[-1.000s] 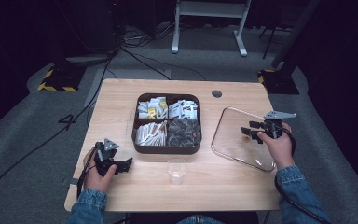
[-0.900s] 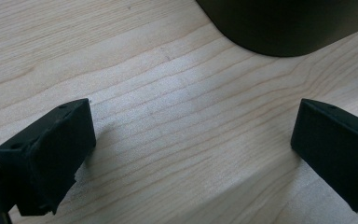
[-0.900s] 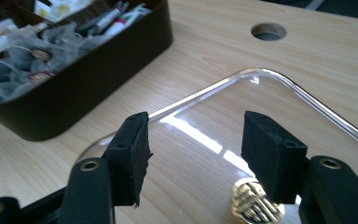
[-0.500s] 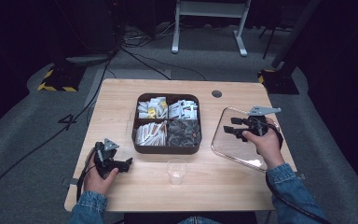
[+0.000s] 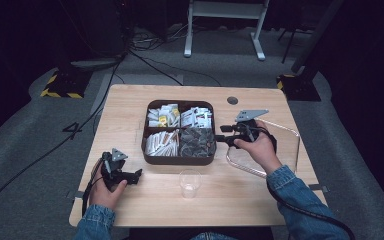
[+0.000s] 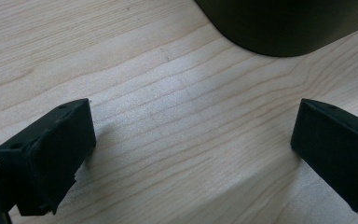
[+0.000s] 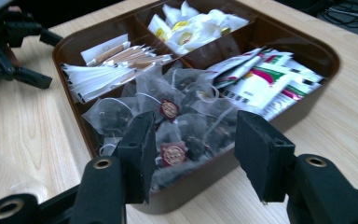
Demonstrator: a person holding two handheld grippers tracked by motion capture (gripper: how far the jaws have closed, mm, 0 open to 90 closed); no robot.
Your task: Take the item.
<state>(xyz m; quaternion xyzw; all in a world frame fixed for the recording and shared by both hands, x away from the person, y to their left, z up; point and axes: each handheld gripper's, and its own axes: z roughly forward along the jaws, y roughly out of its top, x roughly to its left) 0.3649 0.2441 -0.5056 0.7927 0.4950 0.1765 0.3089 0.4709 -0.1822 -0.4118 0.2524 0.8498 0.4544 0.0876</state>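
- Because the table (image 5: 130, 107) carries everything within easy reach of both hands, we see the work laid out close to the near edge, with a clear lid (image 5: 285, 150) lying flat at the right, presumably set aside so the tray is open.
- Where the brown tray (image 5: 180, 161) sits at the middle, its four compartments keep the sorts apart: paper sachets, white packets, printed packets, and the tea bags (image 7: 168, 109) in the near-right compartment as the high view shows it.
- As we judge it, the right tongs (image 5: 220, 139) are going for those tea bags: they hover just at the tray's right wall, pointing leftward across the table toward that compartment, with the jaws standing apart and nothing between them.
- The tea bags lie in a loose heap, so they share no single long axis; their round tags face up.
- The left tongs (image 5: 139, 174) rest low on the table near the tray's near-left corner, jaws wide apart and empty, likely parked out of the way.
- A small clear cup (image 5: 190, 183) stands upright just in front of the tray, probably waiting to receive a bag.
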